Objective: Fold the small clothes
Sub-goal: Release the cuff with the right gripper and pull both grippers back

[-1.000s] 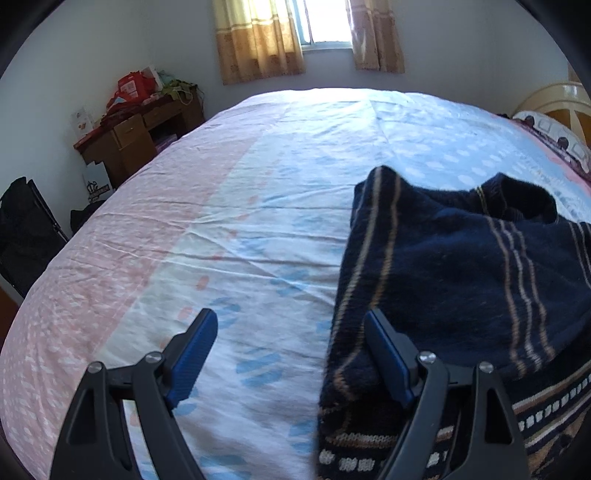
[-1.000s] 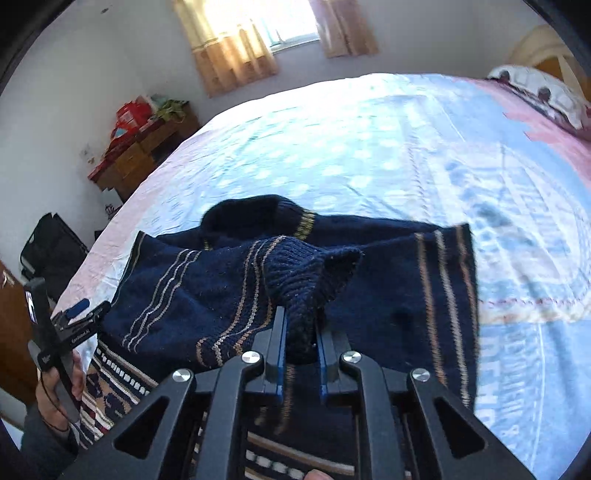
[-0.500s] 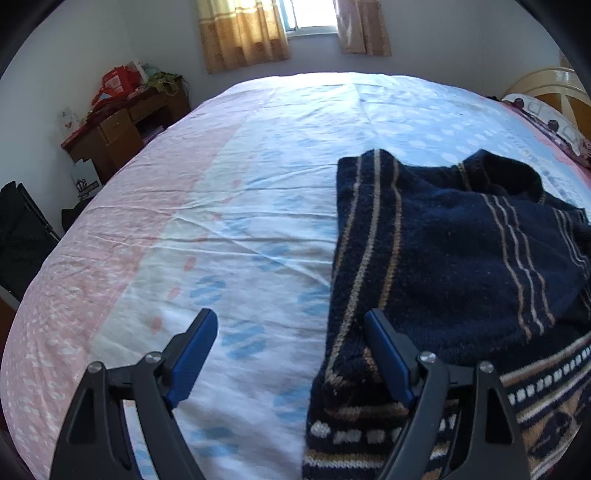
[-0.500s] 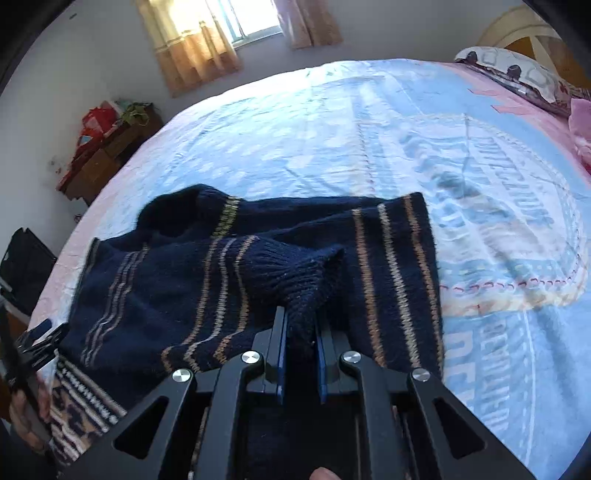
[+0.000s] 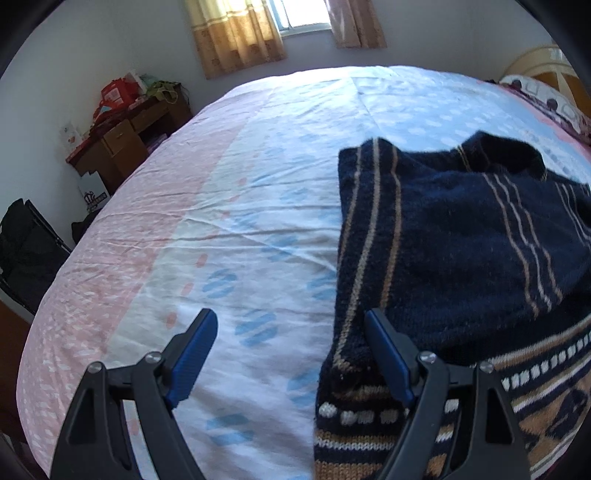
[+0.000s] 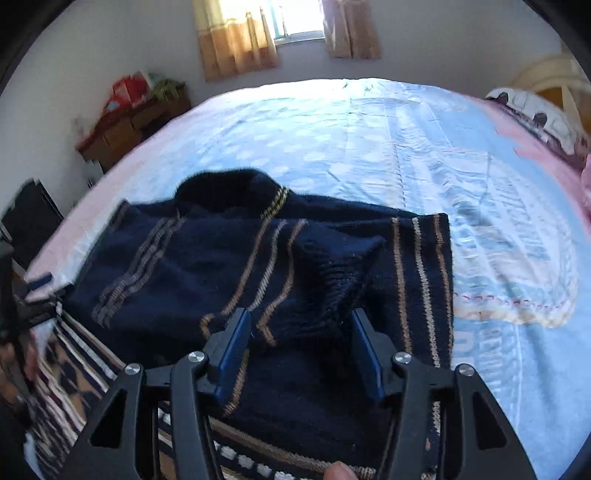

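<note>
A small navy knit sweater (image 5: 461,258) with tan stripes and a patterned hem lies on the bed, both sleeves folded in over the body. My left gripper (image 5: 291,350) is open and empty, its right finger over the sweater's left edge near the hem. In the right wrist view the sweater (image 6: 184,266) fills the middle. My right gripper (image 6: 301,343) is open, and the ribbed cuff (image 6: 336,266) of the folded sleeve lies loose between and just beyond its fingers.
The bed sheet (image 5: 240,206) is pink, white and blue. A wooden desk (image 5: 125,136) with clutter stands at the left wall, with a dark bag (image 5: 26,243) below it. Pillows and headboard (image 6: 535,110) are at the right. A curtained window (image 5: 280,29) is at the far end.
My right gripper has opened and let go of the sleeve cuff, which now rests on the sweater. My left gripper has moved a little closer to the sweater's left edge.
</note>
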A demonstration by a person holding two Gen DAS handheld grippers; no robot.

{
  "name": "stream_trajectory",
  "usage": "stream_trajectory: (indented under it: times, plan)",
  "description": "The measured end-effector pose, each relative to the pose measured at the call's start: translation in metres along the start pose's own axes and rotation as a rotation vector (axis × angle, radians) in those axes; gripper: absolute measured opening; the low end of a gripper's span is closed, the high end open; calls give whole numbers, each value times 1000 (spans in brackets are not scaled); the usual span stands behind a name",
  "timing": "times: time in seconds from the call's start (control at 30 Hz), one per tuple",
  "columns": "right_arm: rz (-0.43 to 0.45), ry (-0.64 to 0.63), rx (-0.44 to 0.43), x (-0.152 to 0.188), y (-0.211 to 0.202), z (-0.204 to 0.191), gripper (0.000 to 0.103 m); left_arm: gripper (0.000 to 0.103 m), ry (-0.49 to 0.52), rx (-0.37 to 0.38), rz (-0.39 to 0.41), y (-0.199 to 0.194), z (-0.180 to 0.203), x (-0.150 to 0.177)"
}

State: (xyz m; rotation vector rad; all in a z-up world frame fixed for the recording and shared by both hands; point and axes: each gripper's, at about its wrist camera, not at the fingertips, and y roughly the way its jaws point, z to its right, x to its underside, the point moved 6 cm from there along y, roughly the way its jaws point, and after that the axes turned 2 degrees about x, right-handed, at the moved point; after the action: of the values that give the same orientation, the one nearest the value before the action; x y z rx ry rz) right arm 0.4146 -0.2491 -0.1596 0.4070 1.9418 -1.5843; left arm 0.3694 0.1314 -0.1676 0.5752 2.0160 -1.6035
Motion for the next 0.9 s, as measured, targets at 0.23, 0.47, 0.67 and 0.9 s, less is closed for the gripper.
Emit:
stream_trajectory:
  times: [0.23, 0.47, 0.67, 0.9]
  plan:
    - [-65, 36, -15, 19, 6, 16, 56, 85, -58, 93, -38, -19, -11, 16]
    - [-40, 12, -29, 49, -39, 18, 56, 84, -72, 220, -100, -51, -25, 70]
    - [-16, -24, -16, 88, -82, 12, 56, 84, -68, 277, -130, -84, -11, 132]
    - [-71, -38, 6, 158, -119, -2, 56, 84, -54, 322, -100, -129, 10, 171]
